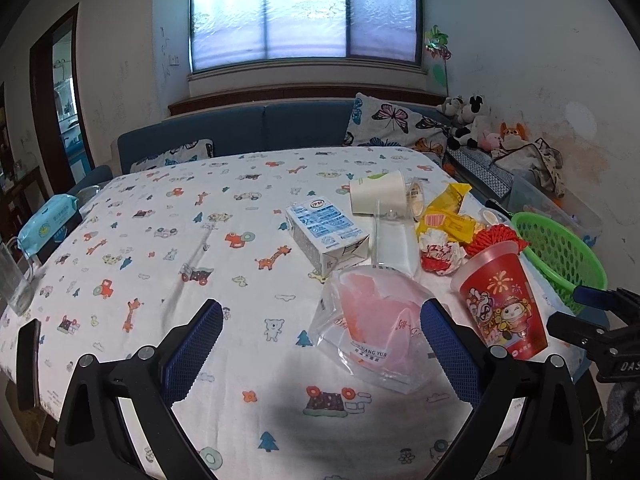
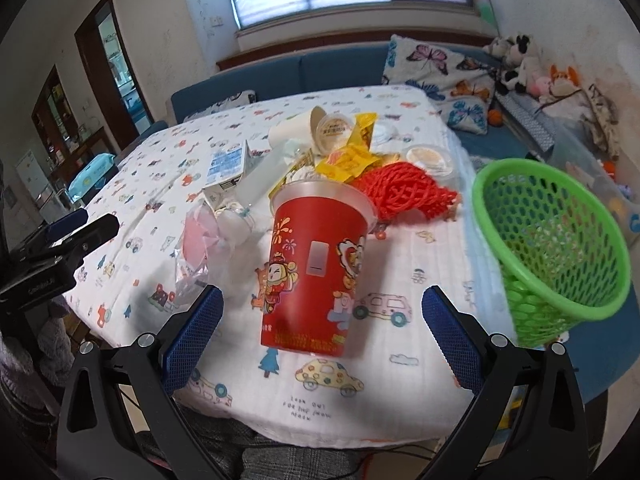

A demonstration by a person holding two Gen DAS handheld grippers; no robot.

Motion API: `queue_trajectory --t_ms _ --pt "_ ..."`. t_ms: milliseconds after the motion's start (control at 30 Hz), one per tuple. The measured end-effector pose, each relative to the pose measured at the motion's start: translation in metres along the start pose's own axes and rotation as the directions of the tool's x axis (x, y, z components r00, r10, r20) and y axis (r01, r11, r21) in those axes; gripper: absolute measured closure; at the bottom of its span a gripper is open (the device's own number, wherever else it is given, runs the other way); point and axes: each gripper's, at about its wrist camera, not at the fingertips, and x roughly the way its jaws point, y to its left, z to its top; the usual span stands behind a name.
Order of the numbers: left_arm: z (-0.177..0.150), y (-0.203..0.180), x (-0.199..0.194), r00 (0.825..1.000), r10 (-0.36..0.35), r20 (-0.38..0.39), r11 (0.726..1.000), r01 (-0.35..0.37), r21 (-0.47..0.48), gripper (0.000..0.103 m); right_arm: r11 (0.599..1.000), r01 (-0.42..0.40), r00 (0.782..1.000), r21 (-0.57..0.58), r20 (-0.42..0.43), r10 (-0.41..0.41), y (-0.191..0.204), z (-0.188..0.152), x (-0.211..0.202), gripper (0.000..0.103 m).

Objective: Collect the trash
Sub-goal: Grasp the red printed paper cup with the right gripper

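A pile of trash lies on the patterned tablecloth point(image 1: 160, 240). A red printed plastic cup point(image 2: 316, 272) stands upright just ahead of my open right gripper point(image 2: 322, 332), between its fingers but untouched; it also shows in the left wrist view point(image 1: 500, 304). A clear bag with pink contents point(image 1: 372, 328) lies ahead of my open left gripper point(image 1: 322, 344). Behind are a milk carton point(image 1: 326, 236), a white paper cup point(image 1: 378, 198), yellow wrappers point(image 2: 348, 156), red mesh netting point(image 2: 400, 190) and small lidded tubs point(image 2: 430, 158). A green mesh basket point(image 2: 556, 248) leans at the table's right edge.
A glass mug point(image 1: 14, 280) and a blue wipes pack point(image 1: 48, 220) sit at the table's left edge. A dark phone-like object point(image 1: 28, 364) lies at the front left. A blue sofa with butterfly cushions point(image 1: 392, 124) and plush toys point(image 1: 468, 124) stands behind.
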Motion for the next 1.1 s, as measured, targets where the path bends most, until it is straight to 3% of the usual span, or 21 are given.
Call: queue_trajectory --t_ms 667,1000,1100 --pt "-0.016 0.004 0.034 0.988 -0.118 -0.103 0.993 0.119 -0.003 0.008 0.999 -0.025 0.989 0.035 -0.143 0.030 -0.009 0.014 0.074 0.015" --pt "-0.029 -0.021 0.037 0.975 -0.182 -0.128 0.975 0.196 0.102 0.008 0.995 -0.084 0.979 0.050 -0.181 0.092 -0.010 0.012 0.088 0.032" --pt "-0.033 -0.026 0.036 0.972 -0.194 -0.134 0.970 0.211 0.125 0.008 0.997 -0.070 0.983 0.029 -0.171 0.073 -0.010 0.011 0.083 0.033"
